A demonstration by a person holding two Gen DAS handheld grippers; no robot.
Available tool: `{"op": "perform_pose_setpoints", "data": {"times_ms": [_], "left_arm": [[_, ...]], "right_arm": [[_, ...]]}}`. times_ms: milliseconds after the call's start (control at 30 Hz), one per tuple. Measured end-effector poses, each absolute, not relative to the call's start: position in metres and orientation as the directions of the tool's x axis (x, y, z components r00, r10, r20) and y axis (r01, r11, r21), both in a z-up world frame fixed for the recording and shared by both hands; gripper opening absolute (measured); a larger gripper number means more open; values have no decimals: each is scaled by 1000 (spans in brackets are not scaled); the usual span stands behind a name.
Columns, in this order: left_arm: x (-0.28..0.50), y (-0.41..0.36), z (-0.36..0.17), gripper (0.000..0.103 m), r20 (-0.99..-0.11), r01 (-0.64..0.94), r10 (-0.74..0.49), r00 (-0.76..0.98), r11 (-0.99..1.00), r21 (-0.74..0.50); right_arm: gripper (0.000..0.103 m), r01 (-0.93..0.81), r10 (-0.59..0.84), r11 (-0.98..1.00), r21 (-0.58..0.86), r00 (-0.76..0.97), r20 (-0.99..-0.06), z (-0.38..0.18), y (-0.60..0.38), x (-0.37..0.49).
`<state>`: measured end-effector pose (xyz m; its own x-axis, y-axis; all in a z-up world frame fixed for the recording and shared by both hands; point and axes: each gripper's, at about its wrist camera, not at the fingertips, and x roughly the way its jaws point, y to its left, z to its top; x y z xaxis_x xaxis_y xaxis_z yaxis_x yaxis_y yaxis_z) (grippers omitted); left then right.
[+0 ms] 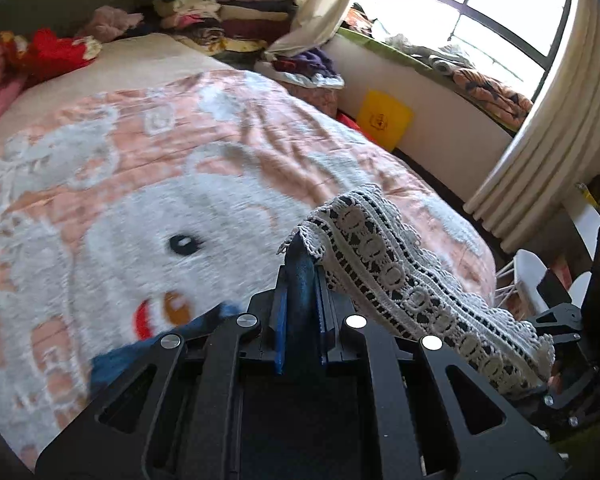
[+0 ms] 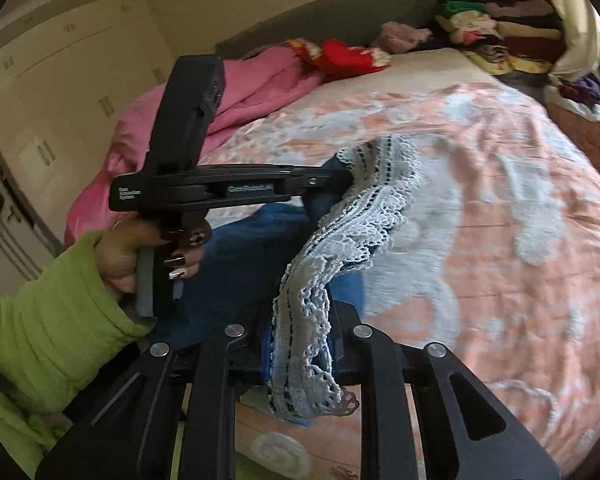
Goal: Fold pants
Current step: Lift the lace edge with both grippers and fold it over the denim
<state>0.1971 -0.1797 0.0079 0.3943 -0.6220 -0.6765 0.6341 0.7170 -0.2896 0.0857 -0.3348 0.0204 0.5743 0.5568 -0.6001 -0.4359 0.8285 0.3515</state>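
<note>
Inventory by count:

- Grippers: two, the left gripper (image 1: 302,276) and the right gripper (image 2: 300,336).
- Pants (image 2: 236,264): one pair, blue denim with one white lace trim (image 1: 400,276).
- Hands: one hand (image 2: 132,256) visible (green sleeve (image 2: 60,320)).
- Bedspreads: one bedspread (image 1: 180,140), pink and white.
- Pink quilts (image 2: 252,88): one.
- Stacks of folded clothes (image 1: 228,12): one.
- Windows (image 1: 480,4): one.
- Yellow bags (image 1: 384,120): one.

Bed under a peach cartoon blanket

The bed (image 1: 112,64) wears a peach-and-white blanket (image 1: 148,184). At the upper left lie a pink quilt (image 2: 260,80) and a red garment (image 1: 52,50); folded clothes (image 1: 228,12) are stacked at top centre by the headboard.
</note>
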Motion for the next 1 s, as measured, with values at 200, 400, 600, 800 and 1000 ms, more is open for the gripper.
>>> {"op": "perform_pose_setpoints", "data": {"times_ms": [200,400,600,800,1000], "left_arm": [[199,-134,-18,11,-707,527,-580,405,780,-338],[205,-71,-18,19,-680,378,-542,494,838,-394],[207,-24,-14,28,-660,267,-503,558,862,-431],[203,-2,-9,38,-628,236,-531,568,837,-495],[194,9,-19,38,-634,227,-547,547,825,-517]], "right_arm": [[18,-496,577,801,336,485,-657,3,-280,96],[18,-558,567,778,288,429,-703,-9,-235,94],[20,-609,547,755,244,380,-746,-25,-196,91],[26,-676,570,697,238,321,-756,-34,-163,80],[47,-724,639,638,261,310,-704,-11,-165,70]]}}
